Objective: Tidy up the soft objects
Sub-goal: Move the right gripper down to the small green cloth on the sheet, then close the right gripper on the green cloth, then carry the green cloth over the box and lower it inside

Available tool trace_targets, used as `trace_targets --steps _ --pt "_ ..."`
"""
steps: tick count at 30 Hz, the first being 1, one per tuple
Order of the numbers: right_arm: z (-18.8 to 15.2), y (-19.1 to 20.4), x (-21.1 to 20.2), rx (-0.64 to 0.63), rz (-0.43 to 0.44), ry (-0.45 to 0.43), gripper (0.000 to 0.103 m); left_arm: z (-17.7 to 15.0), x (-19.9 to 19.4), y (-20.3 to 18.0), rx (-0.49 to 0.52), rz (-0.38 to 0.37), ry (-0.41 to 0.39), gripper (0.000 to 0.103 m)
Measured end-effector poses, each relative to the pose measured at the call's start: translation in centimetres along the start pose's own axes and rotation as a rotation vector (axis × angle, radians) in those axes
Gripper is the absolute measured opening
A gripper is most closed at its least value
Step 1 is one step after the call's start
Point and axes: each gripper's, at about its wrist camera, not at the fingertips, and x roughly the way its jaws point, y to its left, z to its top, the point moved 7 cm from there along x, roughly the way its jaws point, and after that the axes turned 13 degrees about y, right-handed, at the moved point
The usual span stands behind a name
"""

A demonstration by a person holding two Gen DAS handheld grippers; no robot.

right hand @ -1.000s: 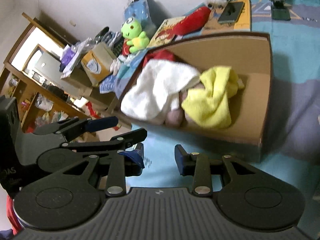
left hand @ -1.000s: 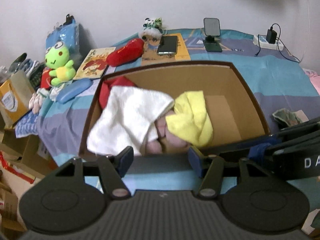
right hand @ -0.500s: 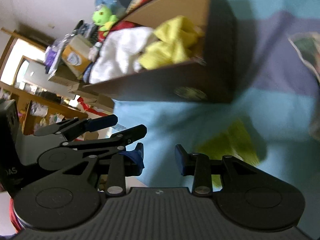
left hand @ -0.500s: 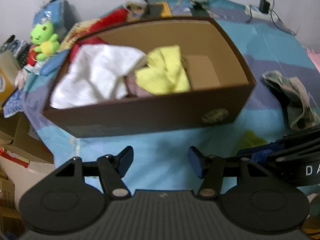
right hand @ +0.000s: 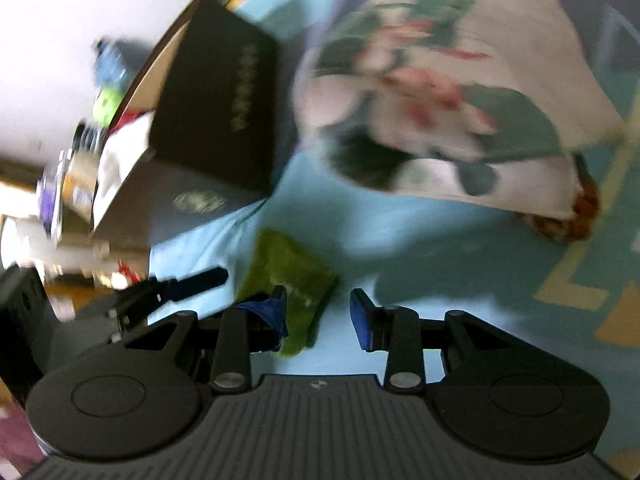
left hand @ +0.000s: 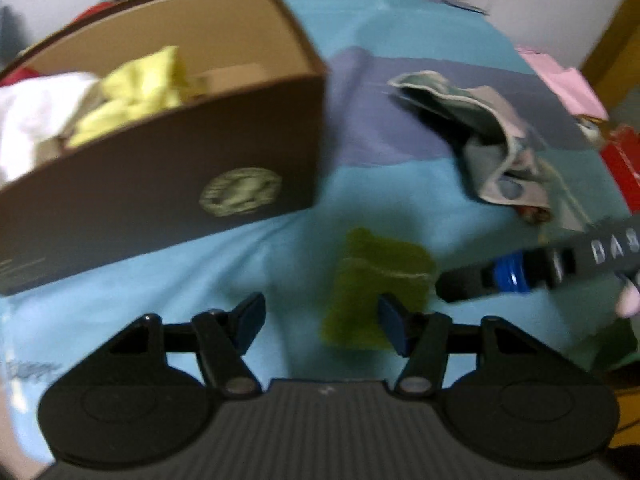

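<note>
A brown cardboard box (left hand: pixel 168 168) sits on the blue bedspread, holding a white cloth (left hand: pixel 28 112) and a yellow cloth (left hand: pixel 132 92). A small olive-green cloth (left hand: pixel 376 280) lies flat on the bed in front of the box's right corner; it also shows in the right wrist view (right hand: pixel 284 280). A floral green-and-white cloth (left hand: pixel 488 148) lies crumpled to the right, large in the right wrist view (right hand: pixel 440 96). My left gripper (left hand: pixel 322 320) is open and empty, just left of the green cloth. My right gripper (right hand: pixel 318 316) is open and empty, hovering by the green cloth.
The box (right hand: pixel 216 112) stands left of both grippers. The right gripper's body (left hand: pixel 560 260) reaches in from the right in the left wrist view. A red item (left hand: pixel 624 168) and a pink item (left hand: pixel 564 84) lie at the bed's right edge. The views are motion-blurred.
Both grippers have swung right and down, away from above the box toward the bed in front of it. The green cloth and floral cloth have come into close view. Both stay open.
</note>
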Motion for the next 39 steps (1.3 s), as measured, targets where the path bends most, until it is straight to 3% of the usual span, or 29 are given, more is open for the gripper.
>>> trace_targets --steps 9,12,17,22,25,29,32,35,39 --pt "0.6 0.9 1.8 0.028 0.086 -0.029 0.016 0.9 2.0 -0.2 0.019 -0.122 -0.025 0.06" --pt "1.0 1.7 2.3 -0.003 0.067 -0.02 0.015 0.8 2.0 -0.8 0.031 -0.211 -0.028 0.039" --pt "1.3 2.4 1.5 -0.003 0.064 -0.025 0.012 1.0 1.5 -0.8 0.046 -0.289 -0.021 0.033" --pt "1.6 5.6 -2.6 -0.059 0.12 -0.104 0.012 2.0 -2.2 -0.3 0.08 -0.379 -0.082 0.032" --pt "2.7 8.9 -5.4 -0.141 0.145 -0.184 0.012 3.3 -6.2 0.1 0.129 -0.402 -0.178 0.032" --pt "5.7 13.8 -7.0 -0.239 0.205 -0.273 0.012 5.6 -11.5 2.3 0.161 -0.392 -0.327 0.032" --pt "8.4 16.7 -5.1 -0.265 0.228 -0.286 0.012 7.2 -13.8 5.4 0.16 -0.334 -0.403 0.032" --pt "10.6 18.7 -1.6 -0.26 0.234 -0.253 0.012 8.1 -13.9 8.9 0.122 -0.264 -0.413 0.032" --pt "12.0 20.1 3.7 -0.264 0.181 -0.177 0.012 8.1 -12.0 13.7 0.068 -0.189 -0.368 0.034"
